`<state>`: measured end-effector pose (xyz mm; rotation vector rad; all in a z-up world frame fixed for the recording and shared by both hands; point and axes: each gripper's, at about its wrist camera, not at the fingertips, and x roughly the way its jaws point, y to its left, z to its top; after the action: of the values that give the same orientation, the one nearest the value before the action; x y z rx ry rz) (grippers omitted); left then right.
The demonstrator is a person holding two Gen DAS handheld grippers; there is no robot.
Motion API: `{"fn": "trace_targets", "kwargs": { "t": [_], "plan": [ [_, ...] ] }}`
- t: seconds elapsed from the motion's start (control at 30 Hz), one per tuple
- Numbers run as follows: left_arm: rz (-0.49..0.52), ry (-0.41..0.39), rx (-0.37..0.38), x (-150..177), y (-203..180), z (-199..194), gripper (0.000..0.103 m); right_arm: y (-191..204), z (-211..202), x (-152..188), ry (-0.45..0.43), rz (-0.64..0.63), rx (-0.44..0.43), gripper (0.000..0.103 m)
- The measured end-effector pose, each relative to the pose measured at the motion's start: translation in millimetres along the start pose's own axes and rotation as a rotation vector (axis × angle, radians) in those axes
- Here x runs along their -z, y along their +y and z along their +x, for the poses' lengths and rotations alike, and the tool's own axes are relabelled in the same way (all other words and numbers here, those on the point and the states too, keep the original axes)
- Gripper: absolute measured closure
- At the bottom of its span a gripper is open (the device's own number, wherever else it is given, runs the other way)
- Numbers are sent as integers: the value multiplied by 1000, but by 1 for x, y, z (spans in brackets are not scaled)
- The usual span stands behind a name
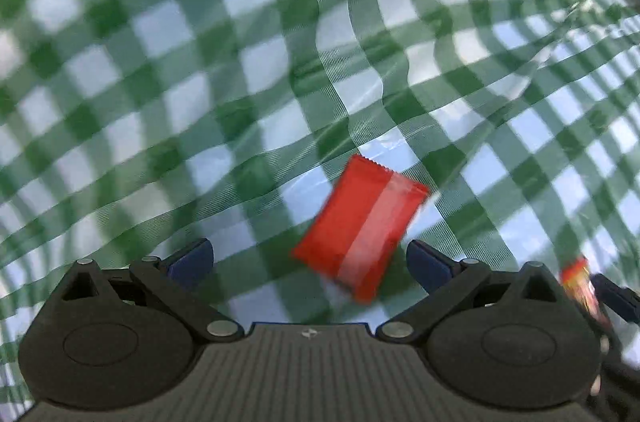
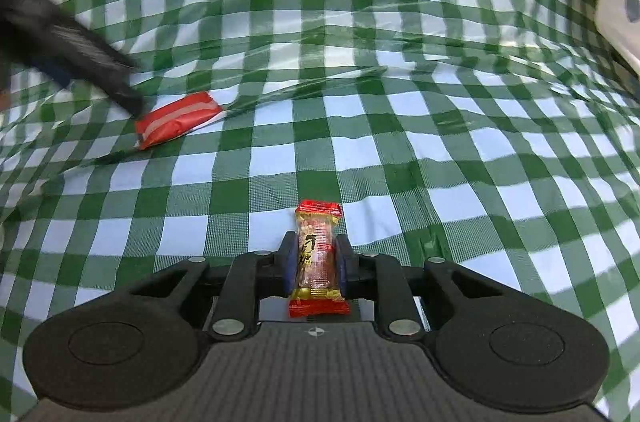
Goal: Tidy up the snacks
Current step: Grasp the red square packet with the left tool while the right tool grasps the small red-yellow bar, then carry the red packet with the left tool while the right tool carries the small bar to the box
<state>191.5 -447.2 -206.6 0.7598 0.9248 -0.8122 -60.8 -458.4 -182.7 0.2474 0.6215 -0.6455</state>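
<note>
Gripping fingers (image 2: 316, 262), Chinese-lettered candy (image 2: 317, 258)

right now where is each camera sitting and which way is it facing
Left wrist: sits on the left gripper, looking down and forward at the checked cloth; its own jaws show wide open around a red packet.
Right wrist: sits on the right gripper, looking forward low over the cloth; its jaws show shut on a wrapped candy.
Shared: both see the red packet; the right view also catches the left gripper beside it, and the left view catches the candy at its right edge.
</note>
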Motion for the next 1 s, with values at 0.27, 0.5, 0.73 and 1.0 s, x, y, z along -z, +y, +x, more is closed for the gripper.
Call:
{"fn": "trace_targets", "kwargs": {
  "t": [0.27, 0.5, 0.73, 1.0],
  "plan": [
    [-110, -14, 147, 1, 12, 8, 57, 15, 8, -1, -42, -78, 24, 68],
    [-168, -33, 218, 70, 20, -54, 59, 15, -29, 14, 22, 40, 18, 80],
    [-176, -145, 232, 154, 17, -184, 59, 15, -111, 27, 11, 180, 6, 80],
    [-254, -143, 168, 270, 31, -307, 59, 63, -234, 44, -2, 164, -95, 81]
  ]
}}
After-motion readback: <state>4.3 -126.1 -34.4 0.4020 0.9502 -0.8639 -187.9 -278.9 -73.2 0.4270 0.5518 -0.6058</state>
